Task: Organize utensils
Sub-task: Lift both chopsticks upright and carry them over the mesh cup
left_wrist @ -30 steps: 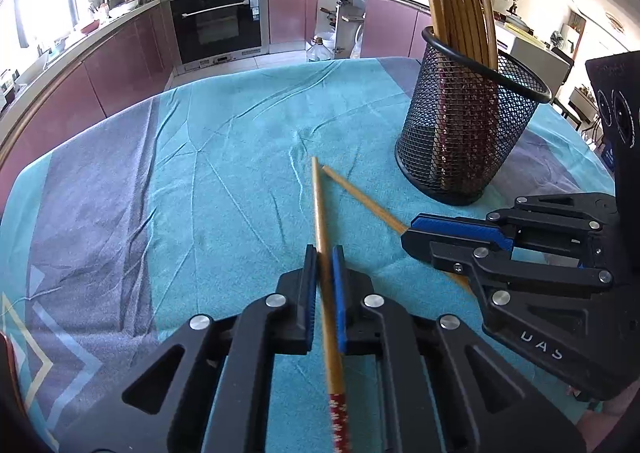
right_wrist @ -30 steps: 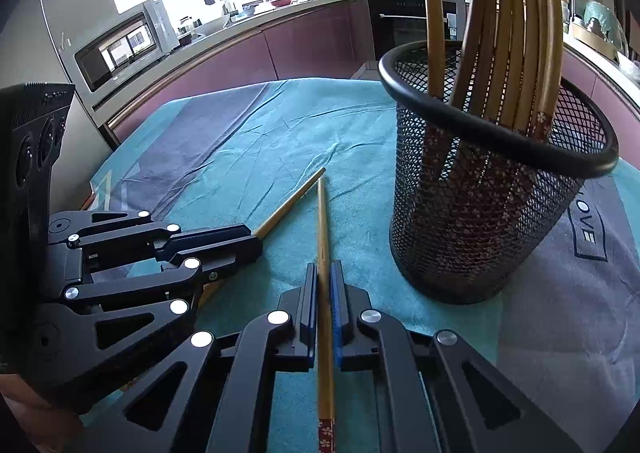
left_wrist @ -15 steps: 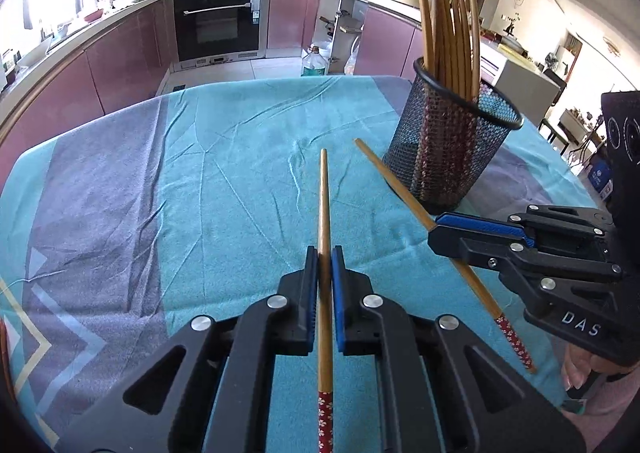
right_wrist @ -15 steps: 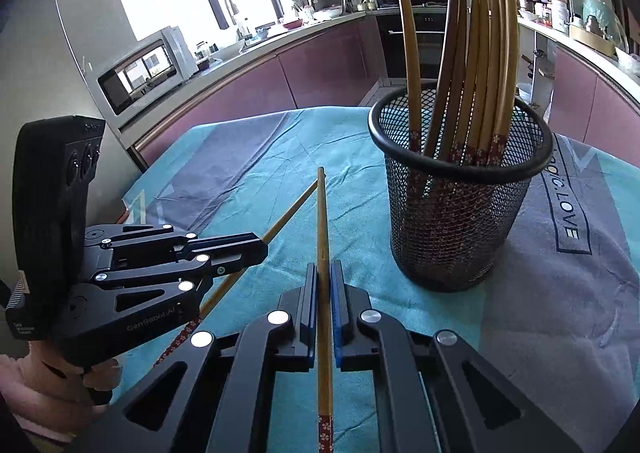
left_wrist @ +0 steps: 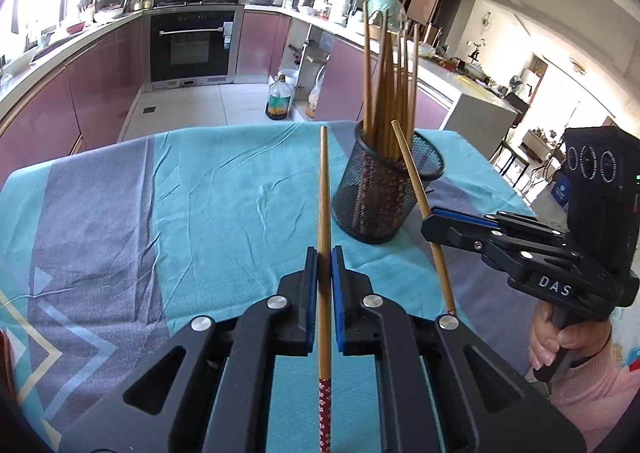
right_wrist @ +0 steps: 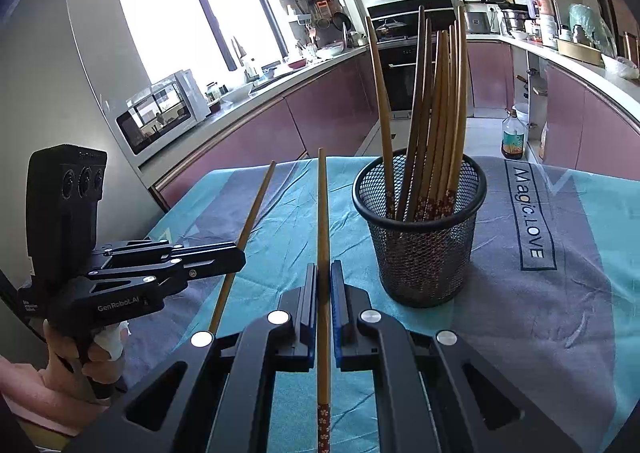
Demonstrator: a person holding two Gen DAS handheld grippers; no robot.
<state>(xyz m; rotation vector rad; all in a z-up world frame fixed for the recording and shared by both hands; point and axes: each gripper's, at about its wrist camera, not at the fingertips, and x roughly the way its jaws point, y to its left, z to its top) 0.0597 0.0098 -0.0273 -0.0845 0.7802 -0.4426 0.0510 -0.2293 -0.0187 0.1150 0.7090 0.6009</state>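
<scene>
Above my bench under its teal-and-grey cloth (left_wrist: 200, 189), beside the black mesh cup (right_wrist: 424, 253) of upright chopsticks, my left gripper (left_wrist: 324, 265) and right gripper (right_wrist: 324, 281) each clamp their jaws on one brown wooden chopstick (left_wrist: 324, 193) (right_wrist: 323, 213).

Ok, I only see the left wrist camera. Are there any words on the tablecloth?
Observer: Yes, "Magic.LOVE" is printed on the tablecloth beside the mesh basket.
Kid: What's on the counter far left?
Observer: A white microwave, near a big window.
Kid: Who holds my tongs?
Observer: A left hand with something white around one finger grips the left tongs' handle.
</scene>
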